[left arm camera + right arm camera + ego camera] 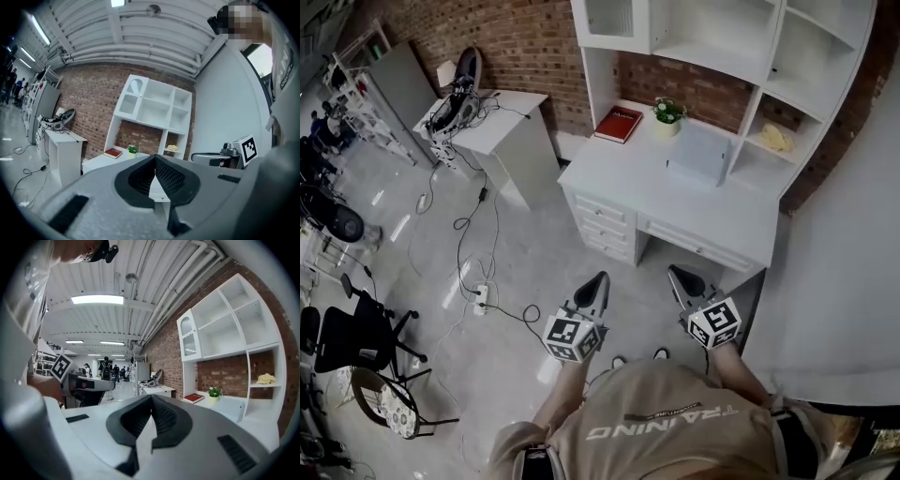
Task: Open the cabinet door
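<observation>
**Door still shut, both tongs well short of it**

The cabinet door (pixel 614 17) is the glazed panel with an arched pane at the upper left corner of the white hutch (pixel 787 56), above the desk (pixel 628 178) that stands against the brick wall. It lies flush in its frame, so by my reading it is fully closed and nothing of the task is done. The door stands upright, its long axis vertical, taller than it is wide. Its face points out into the room, toward the person. I cannot tell from these views which edge carries the hinges or where a knob sits.

Below the door, on the desk top, a red book (pixel 619 124) lies just beside a small potted plant (pixel 667 112). The open shelves to the right are mostly bare.

The left gripper (pixel 598 279) and the right gripper (pixel 677 274) hang in front of the person's body, over the floor and well apart from the desk, aimed roughly level at the furniture. Each has its jaws clenched together on nothing.

What is left is the whole job: walking up, raising a gripper to the high door, getting purchase on its free edge or knob, and swinging it out.
</observation>
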`<state>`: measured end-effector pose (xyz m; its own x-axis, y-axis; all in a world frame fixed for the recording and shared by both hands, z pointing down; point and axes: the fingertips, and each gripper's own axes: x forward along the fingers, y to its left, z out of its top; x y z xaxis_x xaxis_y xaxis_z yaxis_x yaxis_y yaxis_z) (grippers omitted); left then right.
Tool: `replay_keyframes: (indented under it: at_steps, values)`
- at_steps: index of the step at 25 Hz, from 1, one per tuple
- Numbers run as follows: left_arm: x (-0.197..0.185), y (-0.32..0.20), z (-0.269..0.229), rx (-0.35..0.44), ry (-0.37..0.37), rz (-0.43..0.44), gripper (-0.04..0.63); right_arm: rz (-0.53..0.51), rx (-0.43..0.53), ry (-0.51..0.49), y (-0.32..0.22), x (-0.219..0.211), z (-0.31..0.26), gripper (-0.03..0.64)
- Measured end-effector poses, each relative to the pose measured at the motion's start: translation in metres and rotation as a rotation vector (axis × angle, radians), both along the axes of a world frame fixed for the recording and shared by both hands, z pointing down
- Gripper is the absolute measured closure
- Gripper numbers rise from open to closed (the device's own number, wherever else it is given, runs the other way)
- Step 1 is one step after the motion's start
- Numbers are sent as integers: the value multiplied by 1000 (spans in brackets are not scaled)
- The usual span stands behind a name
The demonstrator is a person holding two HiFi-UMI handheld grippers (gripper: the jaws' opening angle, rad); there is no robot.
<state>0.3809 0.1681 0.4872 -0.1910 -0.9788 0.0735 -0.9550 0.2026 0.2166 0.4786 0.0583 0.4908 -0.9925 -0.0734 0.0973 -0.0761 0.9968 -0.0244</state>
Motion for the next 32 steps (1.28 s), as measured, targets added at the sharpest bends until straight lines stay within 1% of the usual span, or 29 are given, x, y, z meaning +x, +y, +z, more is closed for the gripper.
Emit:
replay_keyframes:
  at_steps: [3,6,8,12,15,17,19,22,25,27,29,30,32]
  values:
    - [-13,4,-3,0,0,5,586,2,22,24,3,-7,1,603]
    - [-28,3,-4,39,43,9,586,-9,46,57,4,-15,7,603]
    - [-38,4,-1,50,53,0,586,-7,45,76,5,-17,17,603]
    - [-42,9,15,33,49,6,587,15,-6,132,15,-16,41,603]
    - [-46,18,37,-4,98,-12,586,5,-45,182,25,-20,60,603]
    - [-55,20,42,-10,114,-34,586,-15,-44,192,23,-29,62,603]
    - [-69,16,42,-15,104,-60,586,-38,-45,190,13,-46,61,603]
    - [-88,6,45,-36,103,-91,586,-76,-80,157,-3,-75,54,603]
    - [-98,-22,47,-63,110,-84,587,-75,-65,123,-36,-95,46,603]
    - [-102,-50,38,-63,73,-63,586,-69,-80,123,-64,-103,52,603]
    - [-115,-72,28,-65,24,-57,586,-63,-122,117,-87,-112,59,603]
    - [-123,-82,24,-68,9,-61,586,-58,-121,121,-98,-116,63,603]
    - [-135,-99,18,-68,8,-78,586,-57,-57,157,-118,-126,71,603]
